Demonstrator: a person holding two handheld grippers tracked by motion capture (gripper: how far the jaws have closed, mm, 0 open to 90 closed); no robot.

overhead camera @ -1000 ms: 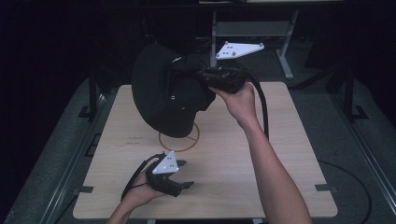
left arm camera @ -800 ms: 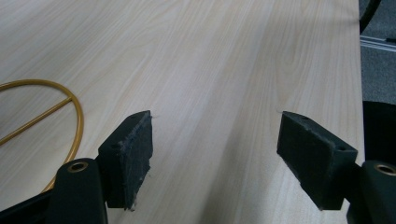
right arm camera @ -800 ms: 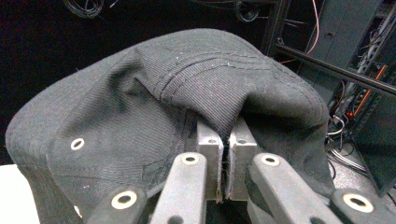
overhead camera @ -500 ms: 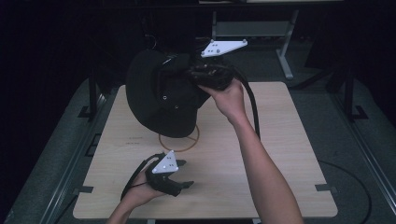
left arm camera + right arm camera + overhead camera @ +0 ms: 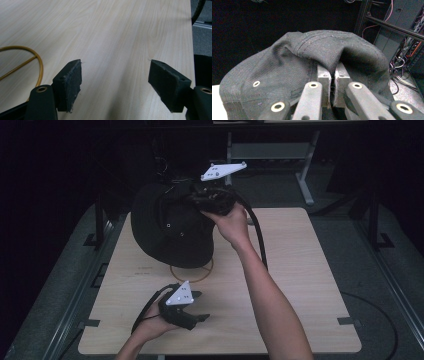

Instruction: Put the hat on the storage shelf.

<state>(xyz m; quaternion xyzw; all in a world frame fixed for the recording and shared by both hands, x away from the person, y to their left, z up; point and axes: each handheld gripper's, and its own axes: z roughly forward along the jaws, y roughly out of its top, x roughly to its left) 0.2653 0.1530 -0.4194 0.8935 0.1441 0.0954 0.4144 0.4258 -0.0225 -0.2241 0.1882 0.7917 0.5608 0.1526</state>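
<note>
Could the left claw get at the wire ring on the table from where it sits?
Probably yes. The left claw rests open on the table, with bare wood between it and the wire ring. The cap, held up by the right claw, overhangs only the ring's far side.

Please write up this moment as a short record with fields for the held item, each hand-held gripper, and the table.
held item: black cap, lifted above the table
right hand-held gripper: shut on the cap's fabric
left hand-held gripper: jaws open, nothing between them, low over the table's near part
table: light wood
other: thin golden wire ring lying flat under the cap
</note>
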